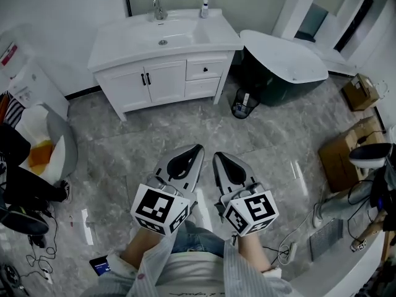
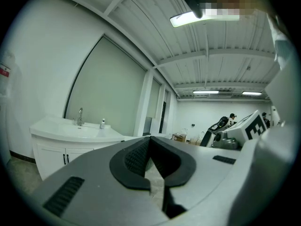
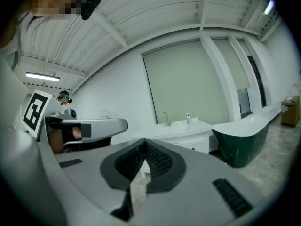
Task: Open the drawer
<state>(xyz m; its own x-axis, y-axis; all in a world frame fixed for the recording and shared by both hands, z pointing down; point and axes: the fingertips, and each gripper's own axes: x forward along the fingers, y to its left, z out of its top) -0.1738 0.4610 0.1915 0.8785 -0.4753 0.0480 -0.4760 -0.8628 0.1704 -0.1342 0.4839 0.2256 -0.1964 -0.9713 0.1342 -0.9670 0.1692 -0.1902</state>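
1. Both hands sit low in the head view, striped sleeves at the bottom edge. The left gripper (image 1: pixel 198 147) and right gripper (image 1: pixel 216 156) ride side by side, close together, noses aimed across the floor at the vanity (image 1: pixel 117 45).
2. Both grippers are held roughly level, with the right one tipped a touch downward.
3. The left gripper's own view shows the jaws closed, dark pads meeting at the tips, with nothing caught between them.
4. The right gripper is the same: jaws pressed together tip to tip, and empty.
5. The vanity stands against the far wall, well apart from both grippers. The upper drawer (image 1: pixel 205 70) sits at the right of its front and carries a dark knob. The lower drawer (image 1: pixel 202 88) is directly beneath it. Both are flush with the front, pushed fully in.
6. Left of the drawers are two cabinet doors (image 1: pixel 148 81) with dark handles. Up top, a faucet (image 1: pixel 158 8) stands behind the basin, and a small bottle (image 1: pixel 204 8) stands to its right.
7. A stretch of grey tiled floor (image 1: pixel 154 138) lies between the grippers and the vanity.
8. A dark bathtub (image 1: pixel 284 57) with a white rim sits just right of the vanity. A wire bin (image 1: pixel 244 104) stands on the floor between the two, near the drawer side.
9. Off to the right are cardboard boxes (image 1: pixel 340 159), and cables (image 1: pixel 37 252) trail at the left edge.
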